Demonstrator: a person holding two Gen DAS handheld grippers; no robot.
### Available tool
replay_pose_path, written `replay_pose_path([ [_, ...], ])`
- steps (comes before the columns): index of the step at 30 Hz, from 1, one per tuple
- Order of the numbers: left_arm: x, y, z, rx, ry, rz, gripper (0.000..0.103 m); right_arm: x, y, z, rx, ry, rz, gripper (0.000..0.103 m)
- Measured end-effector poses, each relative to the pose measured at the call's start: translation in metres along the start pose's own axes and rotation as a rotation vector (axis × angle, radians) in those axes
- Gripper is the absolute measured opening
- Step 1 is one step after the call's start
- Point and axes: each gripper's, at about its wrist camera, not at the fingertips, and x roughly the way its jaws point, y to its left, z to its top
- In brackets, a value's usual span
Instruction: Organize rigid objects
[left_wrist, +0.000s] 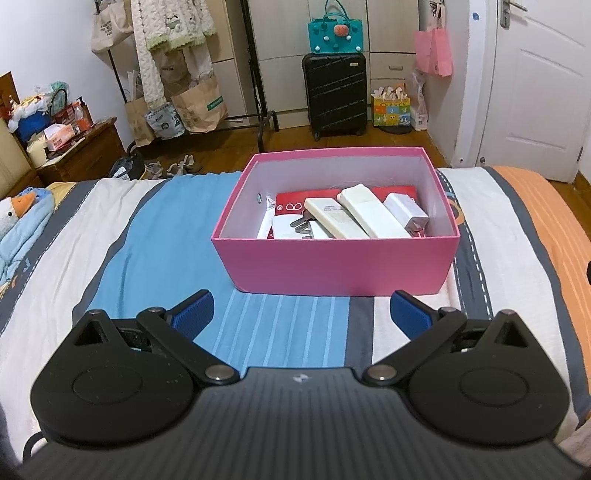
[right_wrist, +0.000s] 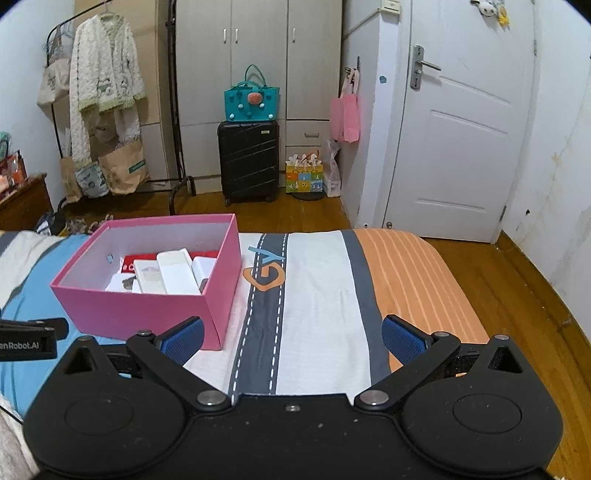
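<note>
On the striped bedspread (left_wrist: 122, 229) sits a pink box (left_wrist: 340, 266), holding two white remotes (left_wrist: 364, 216) side by side, a white charger (left_wrist: 406, 214) to their right and a red packet (left_wrist: 291, 206) beneath. Left gripper (left_wrist: 301, 314) and right gripper (right_wrist: 291, 341) both gape wide, empty, near the box.

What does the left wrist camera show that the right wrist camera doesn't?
Only the left wrist view shows the blue duck plush toy on the bed's edge and the open left tool head-on. Only the right wrist view shows the full white door with metal handle and the open right tool. Both show the pink cardboard box holding white rectangular devices, the striped bedspread and the black hard-shell suitcase.
</note>
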Motion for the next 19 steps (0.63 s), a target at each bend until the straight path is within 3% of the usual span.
replay_pose_path([
  [11,-0.0039,-0.0032,-0.0003,0.018,-0.004,0.012,0.103,0.0005,-0.0029,-0.0034,0.022,0.018,0.039,0.103],
  [19,-0.0027,-0.0034,-0.0013,0.018,0.020,-0.006,0.103,-0.0008,-0.0030,-0.0046,0.008,0.012,0.015,0.103],
])
